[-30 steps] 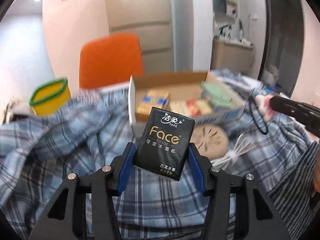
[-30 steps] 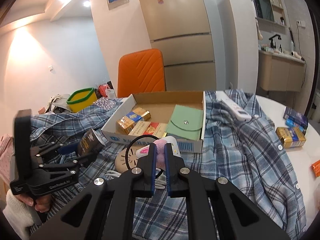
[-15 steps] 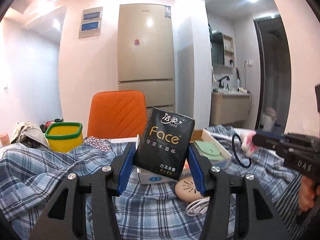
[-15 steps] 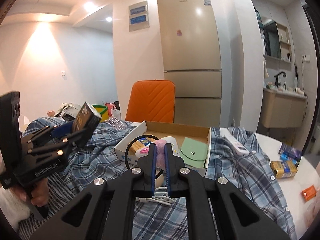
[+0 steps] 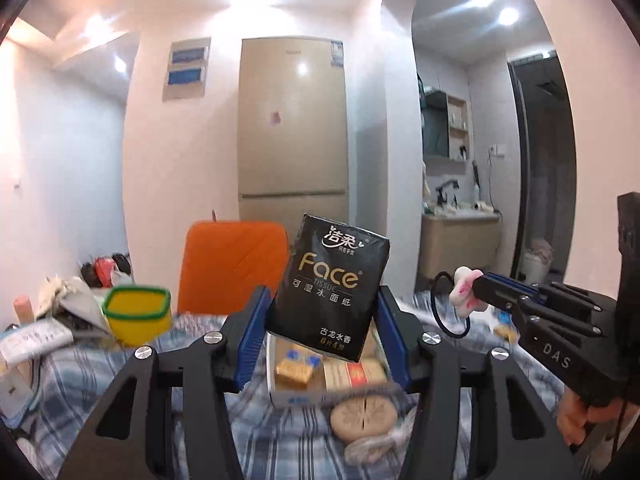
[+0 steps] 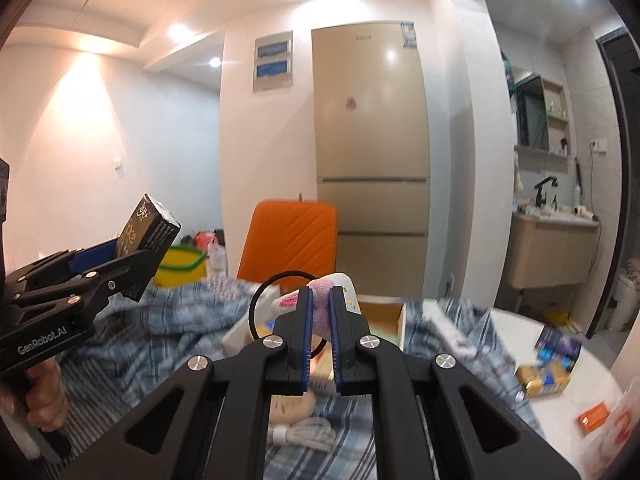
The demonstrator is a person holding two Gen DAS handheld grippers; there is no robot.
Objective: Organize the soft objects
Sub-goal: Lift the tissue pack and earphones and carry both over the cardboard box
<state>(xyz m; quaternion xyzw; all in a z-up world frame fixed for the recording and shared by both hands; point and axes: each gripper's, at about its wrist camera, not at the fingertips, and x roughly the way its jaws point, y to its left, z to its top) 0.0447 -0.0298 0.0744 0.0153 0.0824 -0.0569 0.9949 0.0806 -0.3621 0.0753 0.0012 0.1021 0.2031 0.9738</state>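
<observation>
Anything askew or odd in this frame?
The black tissue pack sits tilted in the left hand-held gripper, clamped near its lower end. The right hand-held gripper pinches only the pink flower charm; the black hair tie dangles loose. Nothing looks spilled or damaged.

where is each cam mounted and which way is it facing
Left wrist: on the left tongs, looking along them at the fridge; they clamp a black tissue pack. The right tongs and a hand show at the right edge.
Right wrist: on the right tongs, facing the same way, clamping a pink hair tie. The left tongs show at the left edge.
Shared: fridge, orange chair, cardboard box.
</observation>
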